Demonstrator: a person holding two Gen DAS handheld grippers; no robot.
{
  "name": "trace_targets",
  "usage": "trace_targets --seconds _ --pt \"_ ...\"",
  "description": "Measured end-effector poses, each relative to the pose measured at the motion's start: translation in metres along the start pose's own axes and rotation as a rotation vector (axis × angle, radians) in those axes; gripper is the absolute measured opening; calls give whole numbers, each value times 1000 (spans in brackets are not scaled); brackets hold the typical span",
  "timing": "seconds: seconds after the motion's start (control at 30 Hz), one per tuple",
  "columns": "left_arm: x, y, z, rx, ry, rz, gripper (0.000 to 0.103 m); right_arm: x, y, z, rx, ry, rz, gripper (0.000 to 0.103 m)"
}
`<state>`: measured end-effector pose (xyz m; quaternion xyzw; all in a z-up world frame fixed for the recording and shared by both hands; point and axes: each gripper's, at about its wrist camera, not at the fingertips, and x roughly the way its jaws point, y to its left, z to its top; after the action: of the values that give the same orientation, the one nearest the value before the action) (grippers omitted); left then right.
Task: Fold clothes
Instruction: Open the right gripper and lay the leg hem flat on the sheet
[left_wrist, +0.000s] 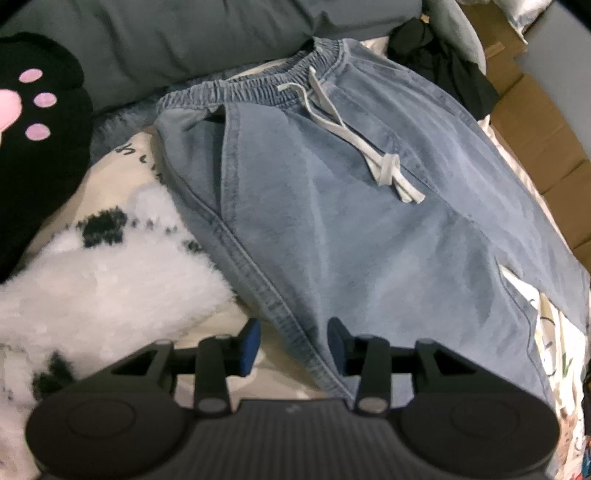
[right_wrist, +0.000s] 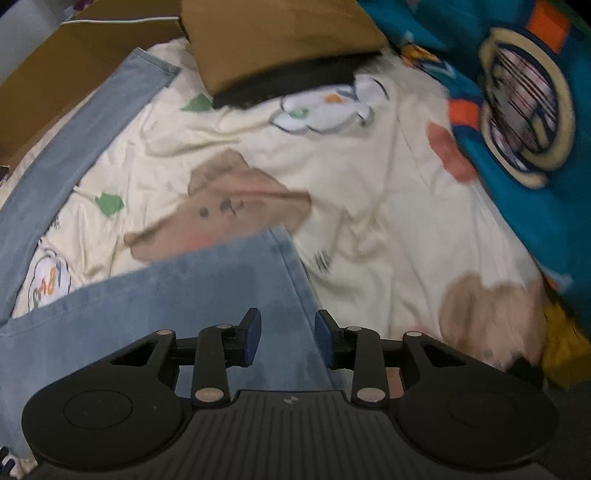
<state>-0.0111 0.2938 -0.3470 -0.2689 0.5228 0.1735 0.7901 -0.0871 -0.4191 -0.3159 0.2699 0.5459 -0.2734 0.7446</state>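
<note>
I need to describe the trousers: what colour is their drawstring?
White, on the light blue denim trousers; the flat cotton drawstring shows best in the left wrist view.

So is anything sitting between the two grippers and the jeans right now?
Nothing visible. The left gripper hangs open over the side seam of the jeans, and the right gripper hangs open over a leg end, with bare denim between the fingers. The white drawstring lies up by the waistband.

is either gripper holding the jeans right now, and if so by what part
Nothing is held. The left gripper stands open over the side seam of the light blue jeans, and the right gripper stands open over a leg's hem edge, pads apart from the cloth.
</note>
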Motion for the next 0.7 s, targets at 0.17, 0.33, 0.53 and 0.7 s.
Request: trace_targets --seconds 0.17,0.33,0.53,0.7 --pt "-21 -6 2 13 -2 -15 43 14 7 18 -41 -37 57 42" --pt "-31 -18 5 66 7 -18 43 31 9 27 -88 -41 75 42" --pt "-36 -28 8 83 10 -18 43 50 8 28 -156 -73 51 43" --pt "-38 -33 6 102 19 3 43 73 6 31 -199 -56 68 43"
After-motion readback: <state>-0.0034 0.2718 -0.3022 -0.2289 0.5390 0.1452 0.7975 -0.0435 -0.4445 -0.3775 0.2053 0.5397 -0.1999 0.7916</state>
